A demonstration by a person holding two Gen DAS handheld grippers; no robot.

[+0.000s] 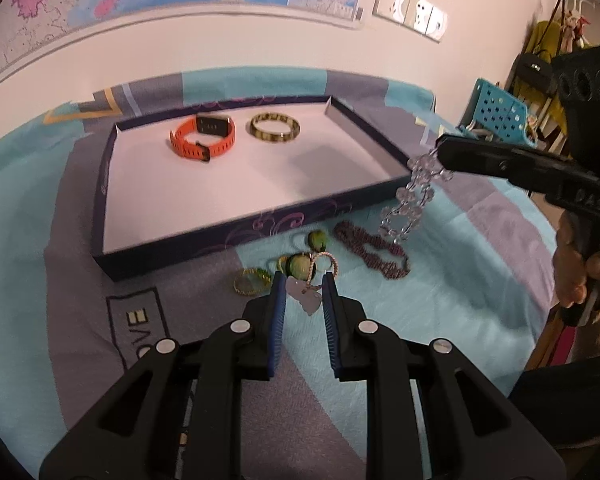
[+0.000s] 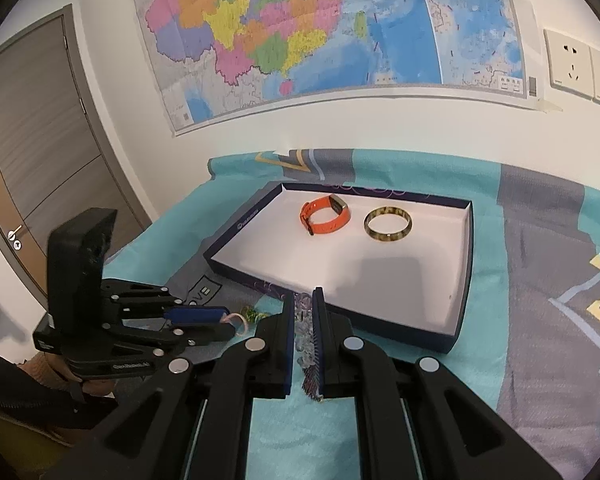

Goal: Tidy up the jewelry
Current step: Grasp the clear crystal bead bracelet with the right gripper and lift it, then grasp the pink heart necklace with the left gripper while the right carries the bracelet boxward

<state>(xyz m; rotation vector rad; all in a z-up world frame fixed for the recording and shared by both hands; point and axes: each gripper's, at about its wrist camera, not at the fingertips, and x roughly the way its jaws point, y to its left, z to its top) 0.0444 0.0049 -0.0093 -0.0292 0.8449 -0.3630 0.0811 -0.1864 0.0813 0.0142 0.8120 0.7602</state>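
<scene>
A dark box lid tray with a white floor holds an orange watch band and a gold bangle. My right gripper is shut on a clear bead bracelet, which hangs above the cloth by the tray's near right corner. My left gripper is shut on a pink-gold ring charm with a pale tag in front of the tray. Green bead pieces, a small gold-green bangle and a purple bead bracelet lie on the cloth.
A teal and grey patterned cloth covers the table. A wall with a map and sockets stands behind it. A teal perforated basket sits at the far right. A door is to the left.
</scene>
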